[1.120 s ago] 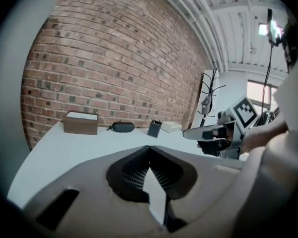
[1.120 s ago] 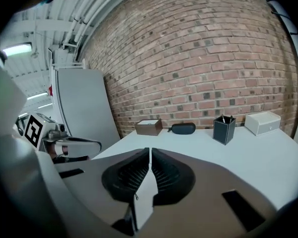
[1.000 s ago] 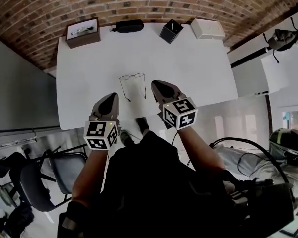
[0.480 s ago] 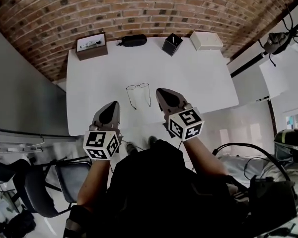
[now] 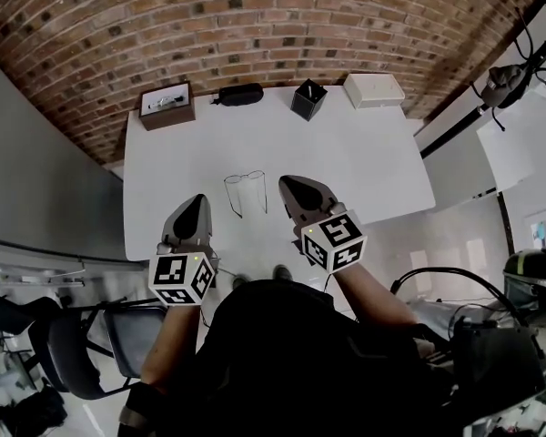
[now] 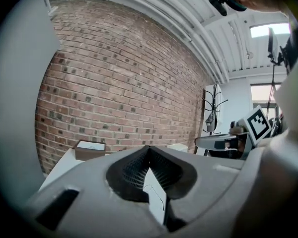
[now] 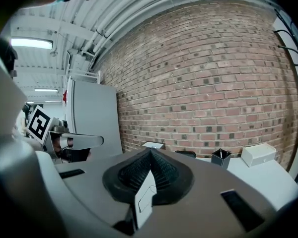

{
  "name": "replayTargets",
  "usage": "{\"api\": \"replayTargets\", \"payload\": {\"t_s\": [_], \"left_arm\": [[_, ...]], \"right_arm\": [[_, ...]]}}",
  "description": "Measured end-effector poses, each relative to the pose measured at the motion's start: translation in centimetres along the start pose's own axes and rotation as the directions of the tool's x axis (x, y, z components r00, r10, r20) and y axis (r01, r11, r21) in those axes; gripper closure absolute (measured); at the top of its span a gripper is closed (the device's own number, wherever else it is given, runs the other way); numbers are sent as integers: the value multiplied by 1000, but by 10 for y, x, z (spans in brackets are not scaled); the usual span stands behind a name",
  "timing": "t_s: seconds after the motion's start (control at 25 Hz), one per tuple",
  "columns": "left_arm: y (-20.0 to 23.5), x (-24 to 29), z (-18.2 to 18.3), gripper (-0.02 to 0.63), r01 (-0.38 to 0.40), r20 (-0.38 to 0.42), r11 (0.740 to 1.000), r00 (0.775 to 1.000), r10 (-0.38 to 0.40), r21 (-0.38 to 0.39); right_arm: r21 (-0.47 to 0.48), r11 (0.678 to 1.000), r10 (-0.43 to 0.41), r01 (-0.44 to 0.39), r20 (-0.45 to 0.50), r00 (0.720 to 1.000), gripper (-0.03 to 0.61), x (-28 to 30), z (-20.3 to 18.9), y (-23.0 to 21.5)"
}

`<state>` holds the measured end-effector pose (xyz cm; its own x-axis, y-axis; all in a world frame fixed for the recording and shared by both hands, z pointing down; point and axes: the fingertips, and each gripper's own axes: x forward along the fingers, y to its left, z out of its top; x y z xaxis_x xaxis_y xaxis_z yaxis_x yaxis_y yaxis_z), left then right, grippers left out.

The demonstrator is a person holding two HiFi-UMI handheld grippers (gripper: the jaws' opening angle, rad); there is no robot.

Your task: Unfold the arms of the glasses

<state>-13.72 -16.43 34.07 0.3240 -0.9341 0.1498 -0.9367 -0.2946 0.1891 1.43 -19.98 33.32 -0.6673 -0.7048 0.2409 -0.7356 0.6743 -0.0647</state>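
Left gripper (image 6: 149,151) clamped tight on nothing, right gripper (image 7: 150,153) clenched empty too, both hanging above the near edge of the white table (image 5: 373,157). Just ahead and between them lie the glasses (image 5: 236,182), lenses away from the person and both arms pointing back towards them, so the unfolding looks finished. All that seems left is to pull clear without clipping the frame. Along the far edge sit a brown box (image 5: 166,106), black case (image 5: 238,95), black pot (image 5: 308,99) and white box (image 5: 374,89), with a brick wall (image 5: 255,25) behind.
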Motion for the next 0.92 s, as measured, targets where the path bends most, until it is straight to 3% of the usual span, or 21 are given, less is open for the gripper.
{"api": "replayTargets", "payload": {"t_s": [0.24,0.92], "left_arm": [[-17,1,6,603,-26,17,1000,1000,26,13],[-35,1,3,603,-61,21,998,998,61,23]], "right_arm": [[5,1000,12,-12,50,999,571,-15,10,-9],[21,999,47,-49,73,996,571,-28,10,-24]]}}
